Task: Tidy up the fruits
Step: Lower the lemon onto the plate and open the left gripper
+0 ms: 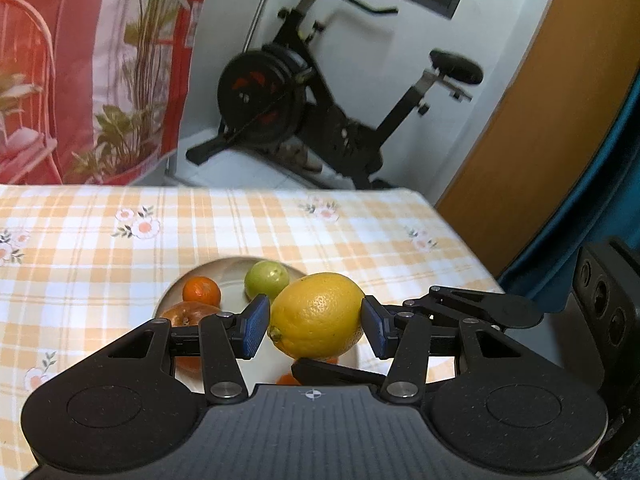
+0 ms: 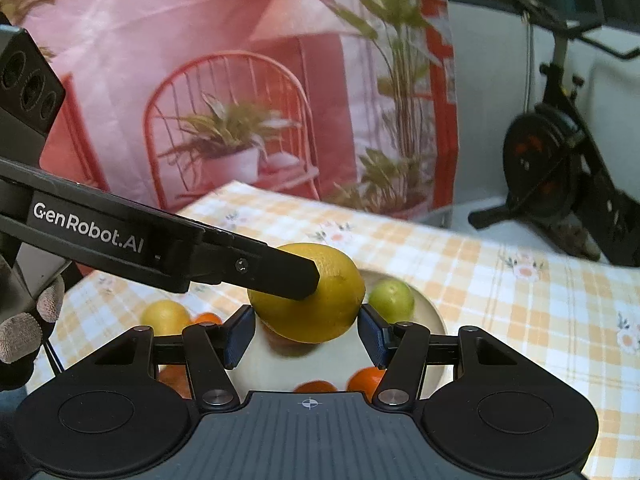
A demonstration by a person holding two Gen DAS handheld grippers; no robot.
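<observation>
yellow lemon (image 1: 316, 316) pinched between left gripper (image 1: 316, 326) pads, lifted above plate (image 1: 236, 266). right gripper (image 2: 306, 330) jaws flank same lemon (image 2: 308, 294), contact unclear. lime (image 1: 266, 282), tangerine (image 1: 201, 290) on plate, checked tablecloth (image 1: 100, 248) beneath.

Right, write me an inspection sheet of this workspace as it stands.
Surface: checked tablecloth with a flower print.
Job's things: lemon held above the plate; green fruit, tangerine and brownish fruit on the plate; second yellow fruit near the plate.
Clutter: nothing seen.
Grippers: left gripper shut on the lemon; right gripper flanks the same lemon with its pads, contact unclear.
Cables: thin cord hanging by the exercise bike.
Surroundings: printed curtain, wooden door.
</observation>
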